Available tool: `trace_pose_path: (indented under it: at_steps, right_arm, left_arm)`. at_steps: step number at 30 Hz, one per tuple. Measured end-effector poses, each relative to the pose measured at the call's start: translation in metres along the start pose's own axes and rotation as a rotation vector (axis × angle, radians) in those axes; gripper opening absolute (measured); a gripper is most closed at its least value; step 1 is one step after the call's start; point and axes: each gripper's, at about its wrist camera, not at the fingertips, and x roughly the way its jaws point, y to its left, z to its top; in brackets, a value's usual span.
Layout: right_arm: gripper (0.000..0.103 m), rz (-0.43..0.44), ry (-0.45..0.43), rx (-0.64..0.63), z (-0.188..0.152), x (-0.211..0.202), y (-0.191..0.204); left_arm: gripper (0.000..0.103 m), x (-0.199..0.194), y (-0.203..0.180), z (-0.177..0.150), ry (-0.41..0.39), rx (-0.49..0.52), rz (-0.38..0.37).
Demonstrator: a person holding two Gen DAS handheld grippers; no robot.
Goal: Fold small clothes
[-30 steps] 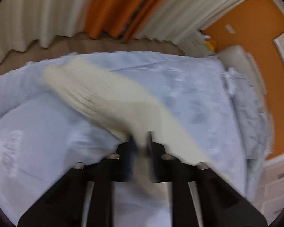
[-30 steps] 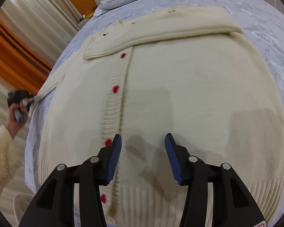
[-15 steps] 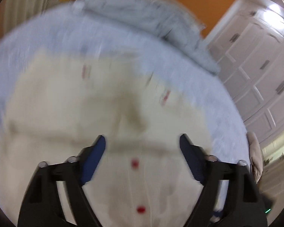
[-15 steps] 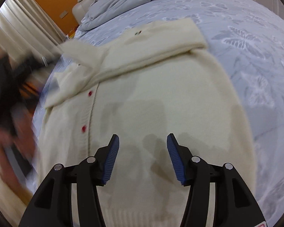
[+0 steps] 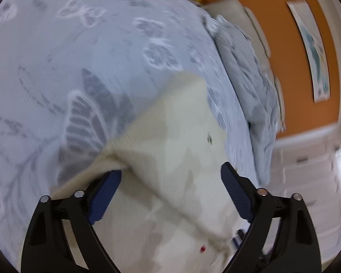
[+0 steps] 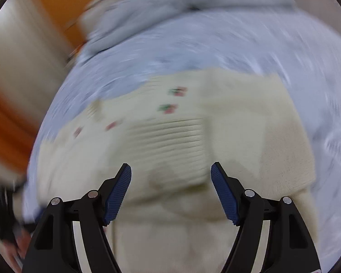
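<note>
Cardigan on the bed

The cardigan (image 6: 238,136) lies on the bedspread (image 5: 79,56) (sleeve folded across its body); a crumpled duvet (image 5: 250,86) lies beyond it, before the headboard (image 5: 245,20).

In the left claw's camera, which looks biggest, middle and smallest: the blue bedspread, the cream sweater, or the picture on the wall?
As they look in that view, with nearness unsure:
1. Blue bedspread
2. Cream sweater
3. Picture on the wall
</note>
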Motion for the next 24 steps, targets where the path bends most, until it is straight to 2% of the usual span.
trace_pose_path:
  at_steps: [1,2,3,4,5,6,8,10,12,13,14,15,16,17,18,19,20,21,22,24]
  right_arm:
    - [0.071,-0.009,-0.003,0.061,0.003,0.009,-0.011]
    - [0.063,0.004,-0.008,0.074,0.003,0.013,-0.015]
    - [0.048,0.021,-0.012,0.067,0.003,0.016,-0.015]
    - [0.01,0.047,0.009,0.025,0.005,0.019,-0.007]
    - [0.008,0.1,0.012,0.008,0.007,0.015,0.0]
    - [0.008,0.153,-0.024,0.001,0.011,0.005,0.004]
    - [0.007,0.205,-0.169,-0.048,0.02,-0.038,0.012]
    - [0.006,0.208,-0.228,-0.044,0.024,-0.058,0.001]
    - [0.006,0.127,-0.216,-0.035,0.022,-0.048,-0.026]
    - [0.006,0.07,-0.168,-0.026,0.02,-0.03,-0.04]
    - [0.005,0.022,-0.048,-0.011,0.014,0.003,-0.056]
    - [0.002,0.041,-0.016,-0.006,0.008,0.017,-0.066]
    - [0.005,0.052,-0.048,-0.013,0.008,0.011,-0.065]
    - [0.011,0.014,-0.054,0.0,0.012,0.001,-0.059]
    - [0.017,-0.03,-0.092,0.015,0.014,-0.01,-0.054]
    - [0.018,-0.054,-0.152,0.011,0.014,-0.025,-0.045]
    - [0.018,-0.028,-0.232,-0.031,0.013,-0.043,-0.024]
    - [0.018,0.011,-0.249,-0.075,0.014,-0.049,-0.005]
    - [0.018,0.063,-0.227,-0.124,0.013,-0.048,0.021]
    - [0.018,0.243,-0.093,-0.245,0.006,-0.021,0.104]
  left_arm:
    - [0.081,0.0,0.002,0.0,-0.004,-0.014,0.003]
    - [0.07,0.0,0.0,-0.005,-0.014,-0.01,0.014]
    - [0.045,0.001,-0.004,-0.009,-0.036,0.026,0.056]
    - [0.025,0.0,-0.004,-0.01,-0.044,0.054,0.061]
    - [0.008,-0.002,0.001,-0.007,-0.05,0.08,0.043]
    - [0.008,-0.008,-0.001,-0.009,-0.088,0.115,0.045]
    - [0.009,-0.022,-0.006,-0.011,-0.166,0.179,0.024]
    - [0.009,-0.022,-0.002,-0.012,-0.164,0.212,0.025]
    - [0.011,-0.007,0.005,-0.015,-0.117,0.226,0.034]
    - [0.011,0.003,0.007,-0.017,-0.096,0.232,0.046]
    - [0.012,0.008,0.011,-0.023,-0.089,0.247,0.058]
    - [0.012,0.007,0.013,-0.029,-0.13,0.281,0.049]
    - [0.012,0.006,0.012,-0.033,-0.147,0.296,0.046]
    - [0.012,0.005,0.013,-0.033,-0.153,0.292,0.038]
    - [0.012,0.005,0.016,-0.032,-0.159,0.283,0.024]
    - [0.012,0.005,0.018,-0.032,-0.164,0.287,0.016]
    - [0.012,0.004,0.018,-0.034,-0.175,0.299,0.013]
    - [0.012,0.004,0.018,-0.035,-0.18,0.304,0.017]
    - [0.013,0.004,0.017,-0.037,-0.185,0.31,0.021]
    - [0.013,0.004,0.018,-0.038,-0.191,0.312,0.02]
